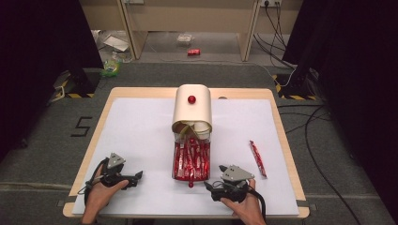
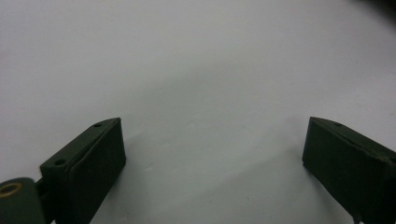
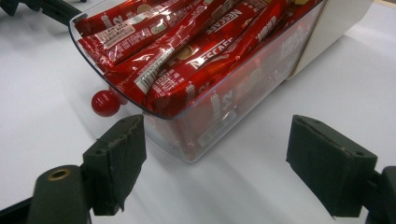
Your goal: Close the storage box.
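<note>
The clear drawer point(image 3: 196, 93) of sachets lies just beyond the right gripper's point(image 3: 215, 163) parted jaws.

One loose sachet point(image 1: 258, 158), two grippers point(image 1: 139, 176) point(image 1: 212, 185).

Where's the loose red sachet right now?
In the high view the loose red sachet lies alone on the white mat, right of the clear drawer of sachets and just ahead of the right gripper.
</note>
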Tool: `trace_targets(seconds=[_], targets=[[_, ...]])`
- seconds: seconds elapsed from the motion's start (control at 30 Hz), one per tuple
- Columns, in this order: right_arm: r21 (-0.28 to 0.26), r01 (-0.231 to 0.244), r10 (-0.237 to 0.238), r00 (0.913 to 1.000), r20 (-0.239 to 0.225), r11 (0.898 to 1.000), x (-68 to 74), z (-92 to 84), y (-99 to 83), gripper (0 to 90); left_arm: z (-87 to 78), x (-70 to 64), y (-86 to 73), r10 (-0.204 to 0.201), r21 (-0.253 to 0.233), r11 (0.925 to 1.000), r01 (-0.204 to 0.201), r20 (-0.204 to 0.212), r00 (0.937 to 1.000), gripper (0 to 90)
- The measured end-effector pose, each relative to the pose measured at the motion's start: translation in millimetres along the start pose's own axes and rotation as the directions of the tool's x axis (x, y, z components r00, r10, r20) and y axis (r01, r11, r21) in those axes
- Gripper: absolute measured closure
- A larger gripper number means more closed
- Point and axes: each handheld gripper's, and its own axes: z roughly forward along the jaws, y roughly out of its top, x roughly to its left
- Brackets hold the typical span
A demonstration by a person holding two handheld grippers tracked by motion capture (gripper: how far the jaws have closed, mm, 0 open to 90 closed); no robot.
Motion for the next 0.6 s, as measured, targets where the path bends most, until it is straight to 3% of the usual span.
trace_targets(seconds=[0.4, 0.6], targets=[[0.030, 0.017, -0.018, 0.9994, 0.029, 0.999, -0.5, 4.0, 2.1, 15.8, 0.0, 0.0, 0.0, 0.001, 0.001, 1.0000, -0.001, 0.000, 1.0000, 5.1], [0.030, -0.007, 0.007, 0.9996, 0.029, 1.000, -5.4, 5.6, 2.3, 15.4, 0.0, 0.0, 0.1, 0.001, 0.000, 1.0000, -0.001, 0.000, 1.0000, 5.1]])
